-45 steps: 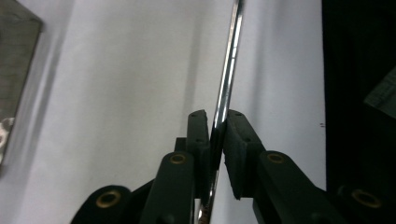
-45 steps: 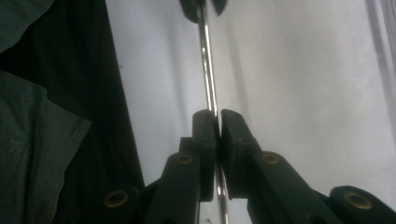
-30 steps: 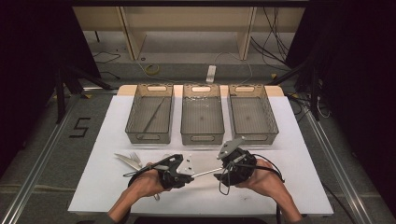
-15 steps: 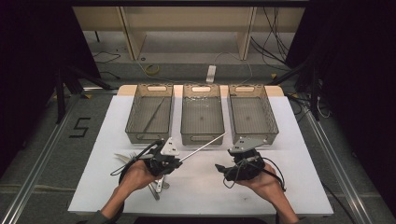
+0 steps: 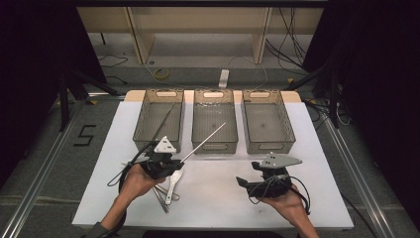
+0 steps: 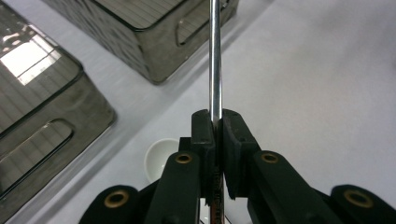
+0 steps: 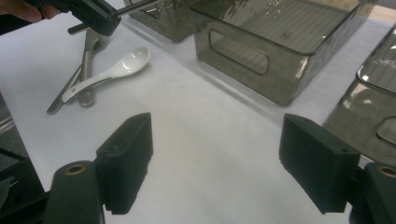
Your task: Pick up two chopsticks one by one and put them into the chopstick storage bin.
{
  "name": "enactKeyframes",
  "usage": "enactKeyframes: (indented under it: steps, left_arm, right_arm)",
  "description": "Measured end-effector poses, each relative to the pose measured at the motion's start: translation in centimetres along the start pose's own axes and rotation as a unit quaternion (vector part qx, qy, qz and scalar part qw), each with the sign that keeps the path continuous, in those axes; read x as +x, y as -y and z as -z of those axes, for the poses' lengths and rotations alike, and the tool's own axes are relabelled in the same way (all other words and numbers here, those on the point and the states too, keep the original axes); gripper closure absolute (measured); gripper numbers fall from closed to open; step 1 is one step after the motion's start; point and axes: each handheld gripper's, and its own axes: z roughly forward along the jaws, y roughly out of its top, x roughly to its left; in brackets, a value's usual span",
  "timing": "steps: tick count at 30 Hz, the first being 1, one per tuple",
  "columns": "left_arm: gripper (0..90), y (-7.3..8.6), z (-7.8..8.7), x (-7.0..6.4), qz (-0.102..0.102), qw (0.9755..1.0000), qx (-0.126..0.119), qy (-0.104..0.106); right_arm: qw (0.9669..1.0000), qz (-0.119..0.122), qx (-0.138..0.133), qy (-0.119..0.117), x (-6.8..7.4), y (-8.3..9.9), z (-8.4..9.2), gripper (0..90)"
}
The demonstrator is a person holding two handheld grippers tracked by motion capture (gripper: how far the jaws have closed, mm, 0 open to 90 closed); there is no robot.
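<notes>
We clamp the chopstick (image 5: 203, 141) in our left gripper (image 5: 171, 163); right gripper (image 5: 242, 182) apart; spoon (image 7: 112, 72) remains lower left.

You had three smoked plastic bins (image 5: 215, 124) in a row on the bench (image 5: 317, 198), two metal rods (image 5: 204, 142), one white spoon (image 7: 112, 74) and two grippers (image 5: 161, 161).

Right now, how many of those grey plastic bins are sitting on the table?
3, in a row along the table's far edge: the left bin with a thin rod lying inside, the middle bin, and the right bin. None seems hidden.
</notes>
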Motion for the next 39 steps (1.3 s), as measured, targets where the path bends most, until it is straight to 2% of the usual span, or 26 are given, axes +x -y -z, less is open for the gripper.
enactKeyframes:
  steps: [8,13,18,22,27,33,39]
  left_arm:
    - [84.1,0.0,0.7,1.4,0.027,0.9994,-0.010,-0.018]
    - [84.1,0.0,1.4,2.7,0.044,0.9985,-0.019,-0.027]
    - [84.1,0.2,1.7,4.4,0.073,0.9961,-0.027,-0.042]
    - [84.1,0.1,1.9,5.5,0.085,0.9946,-0.031,-0.050]
    - [84.1,-0.7,2.6,7.4,0.109,0.9908,-0.047,-0.066]
    - [84.1,-1.6,2.8,9.1,0.118,0.9877,-0.049,-0.090]
    - [84.1,-2.1,2.1,11.0,0.136,0.9848,-0.040,-0.100]
  right_arm:
    - [0.9995,-0.017,-0.025,0.007,-0.3,1.0,0.9,25.0]
    - [0.9993,-0.022,-0.027,0.011,-0.5,1.7,1.4,24.7]
    - [0.9992,-0.024,-0.030,0.013,-0.2,2.3,2.0,24.6]
    - [0.9992,-0.025,-0.029,0.015,-0.1,2.7,2.2,24.5]
    - [0.9993,-0.026,-0.019,0.017,0.1,3.1,2.2,23.7]
    - [0.9993,-0.027,-0.019,0.015,0.3,3.4,2.4,23.4]
    - [0.9993,-0.024,-0.027,0.014,0.5,3.5,2.6,23.2]
